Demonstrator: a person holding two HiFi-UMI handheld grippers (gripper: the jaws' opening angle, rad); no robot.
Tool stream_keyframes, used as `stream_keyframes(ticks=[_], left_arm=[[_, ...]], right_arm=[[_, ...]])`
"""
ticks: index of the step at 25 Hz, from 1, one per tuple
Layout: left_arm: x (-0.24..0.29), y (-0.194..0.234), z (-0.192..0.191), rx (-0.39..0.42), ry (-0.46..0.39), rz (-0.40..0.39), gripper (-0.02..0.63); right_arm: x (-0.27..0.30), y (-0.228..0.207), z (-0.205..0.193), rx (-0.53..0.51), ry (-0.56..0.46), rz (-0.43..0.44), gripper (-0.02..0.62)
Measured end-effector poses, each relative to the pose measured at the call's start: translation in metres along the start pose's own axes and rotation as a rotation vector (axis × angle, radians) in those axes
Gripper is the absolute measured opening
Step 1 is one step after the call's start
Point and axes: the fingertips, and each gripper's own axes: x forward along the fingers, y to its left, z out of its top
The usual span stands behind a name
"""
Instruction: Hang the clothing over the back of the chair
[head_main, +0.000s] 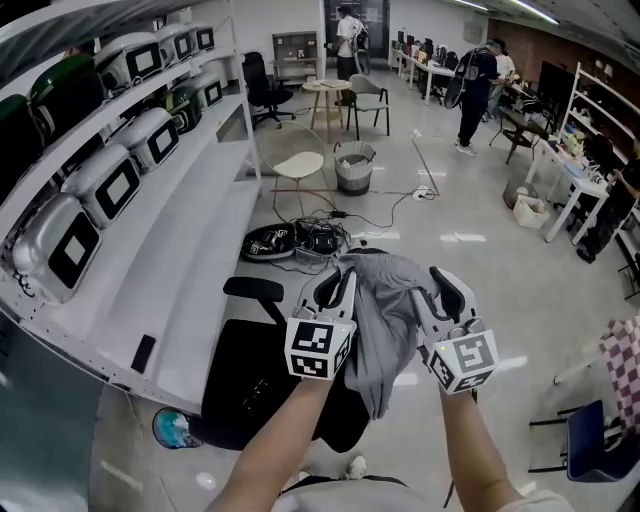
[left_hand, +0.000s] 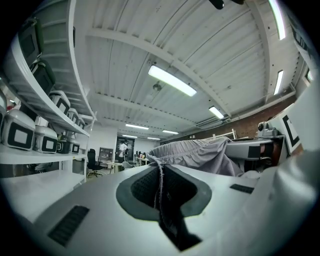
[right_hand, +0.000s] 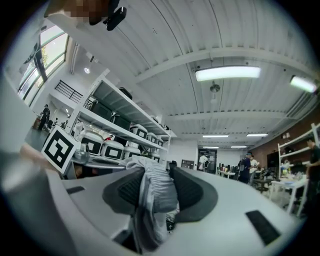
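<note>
Grey garment (head_main: 385, 320), which we hold bunched between our two grippers, hanging in front of us over the black office chair (head_main: 250, 390). Left gripper (head_main: 338, 283): fingers (left_hand: 142, 187) clenched on a thin hem of the garment. Right gripper (head_main: 438, 285): fingers (right_hand: 195, 192) parted, with a thick fold lying between them. White shelving (head_main: 190, 250) runs along our left.

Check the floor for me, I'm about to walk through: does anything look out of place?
Yes: a tangle of black cables lies loose on the open floor beside a round black device, just beyond the black chair, where someone walking by could catch a foot.
</note>
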Motion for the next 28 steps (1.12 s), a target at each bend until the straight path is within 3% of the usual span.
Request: stream_keyframes(ticks=[11, 19, 24, 28], left_arm=[[0.007, 0.019, -0.027, -0.032, 0.071, 0.04, 0.031], [-0.002, 0.021, -0.039, -0.082, 0.087, 0.028, 0.032], [-0.014, 0.03, -0.038, -0.057, 0.095, 0.046, 0.124], [-0.029, 0.039, -0.031, -0.045, 0.081, 0.082, 0.132]], right_arm=[[-0.014, -0.001, -0.007, 0.004, 0.021, -0.011, 0.183], [-0.001, 0.036, -0.022, -0.029, 0.062, 0.056, 0.178], [0.004, 0.04, -0.021, -0.036, 0.063, 0.053, 0.177], [0.002, 0.041, -0.019, -0.04, 0.06, 0.048, 0.173]])
